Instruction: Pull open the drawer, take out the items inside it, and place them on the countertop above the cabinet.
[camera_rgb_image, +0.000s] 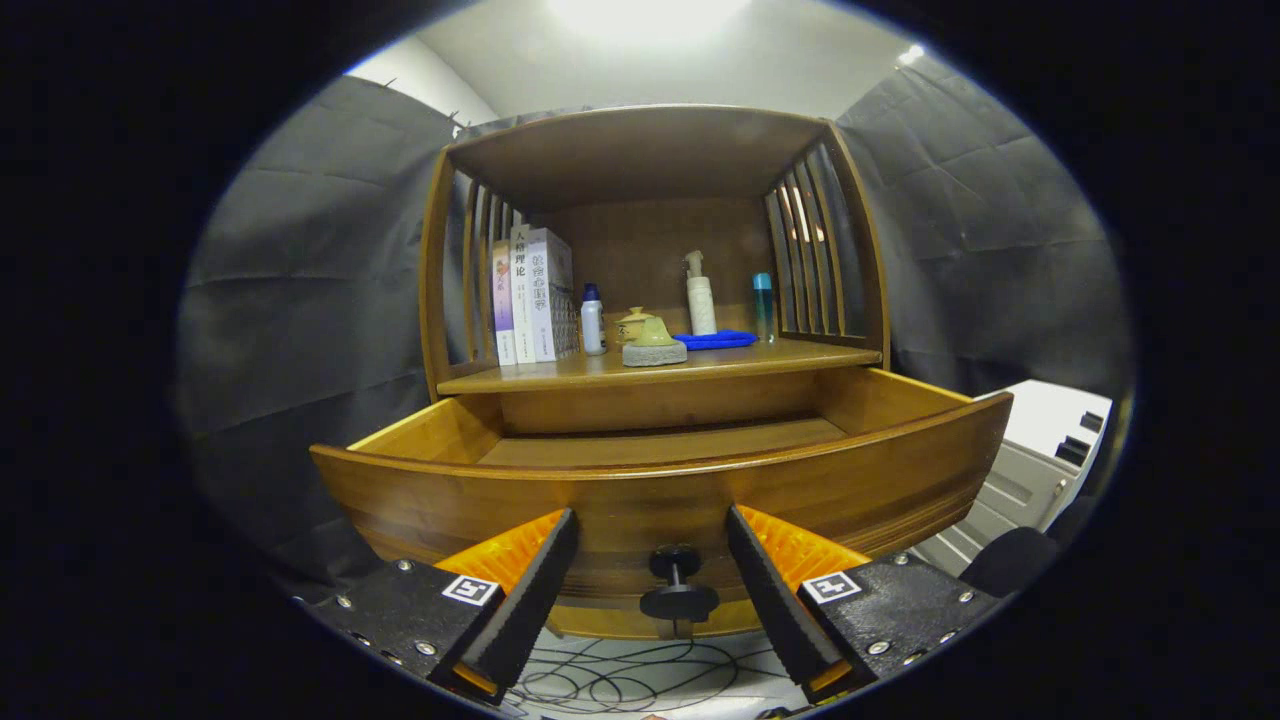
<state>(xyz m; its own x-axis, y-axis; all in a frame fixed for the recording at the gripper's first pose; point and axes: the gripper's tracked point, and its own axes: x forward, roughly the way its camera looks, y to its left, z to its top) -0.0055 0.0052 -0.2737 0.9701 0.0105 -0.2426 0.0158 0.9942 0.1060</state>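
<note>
- The cabinet (655, 250) is filling the centre of the frame; it looks heavy and rigid, so it shouldn't shift as you work.
- The drawer (660, 480) is standing pulled out across the lower middle. It's stiff wood, and its floor looks bare from here, though the front lip is hiding the near part.
- The countertop (700, 365) is sitting just above the drawer, already carrying books (530, 295), bottles and a blue cloth (715, 340).
- Your gripper (652, 580) is hanging open at lower centre, fingers wide apart and gripping nothing.
- The knob (678, 585) is sitting between them, untouched: small, hard and probably slippery, so take it by the stem.
</note>
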